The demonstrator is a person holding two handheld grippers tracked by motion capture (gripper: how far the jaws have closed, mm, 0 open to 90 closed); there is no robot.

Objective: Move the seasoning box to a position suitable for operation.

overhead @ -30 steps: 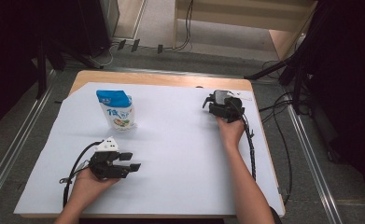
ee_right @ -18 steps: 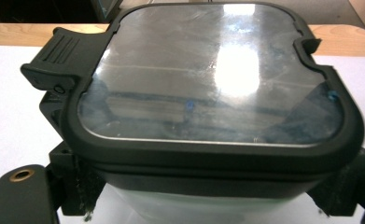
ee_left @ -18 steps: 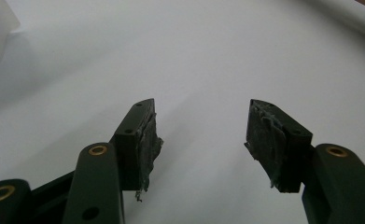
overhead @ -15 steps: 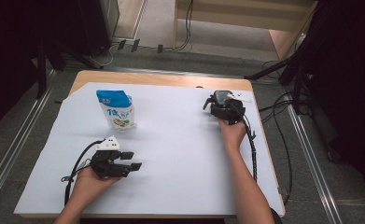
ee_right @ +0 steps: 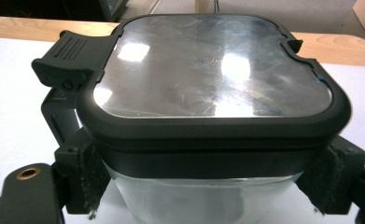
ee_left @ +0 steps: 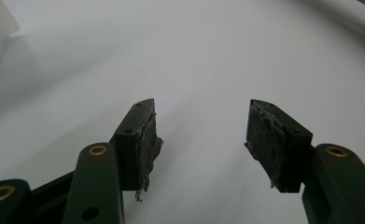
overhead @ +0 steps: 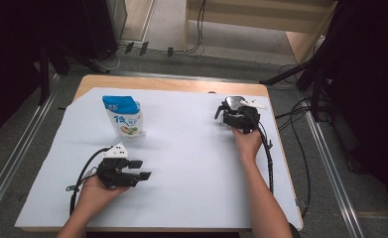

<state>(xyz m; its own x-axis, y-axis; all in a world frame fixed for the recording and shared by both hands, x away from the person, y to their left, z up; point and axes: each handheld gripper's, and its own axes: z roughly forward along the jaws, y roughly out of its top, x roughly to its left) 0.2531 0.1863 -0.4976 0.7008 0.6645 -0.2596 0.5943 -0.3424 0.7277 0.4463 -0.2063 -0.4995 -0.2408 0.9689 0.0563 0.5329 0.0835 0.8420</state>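
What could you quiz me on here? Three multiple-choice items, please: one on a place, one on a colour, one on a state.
1. Where does the snack pouch stand?
A. far left of the white sheet
B. beside the right gripper
C. on the floor

2. What colour is the container's lid rim?
A. red
B. black
C. yellow

3. How is the left gripper?
A. clamped on the pouch
C. holding a cable
B. open, nothing between its jaws

Answers: 1 A, the high view shows it upright at far left. 2 B, the right gripper view shows a black rim. 3 B, bare sheet lies between its jaws.

We note a clear container (ee_right: 203, 196) with dark-rimmed, glossy lid shut, upright near the table's far right corner.
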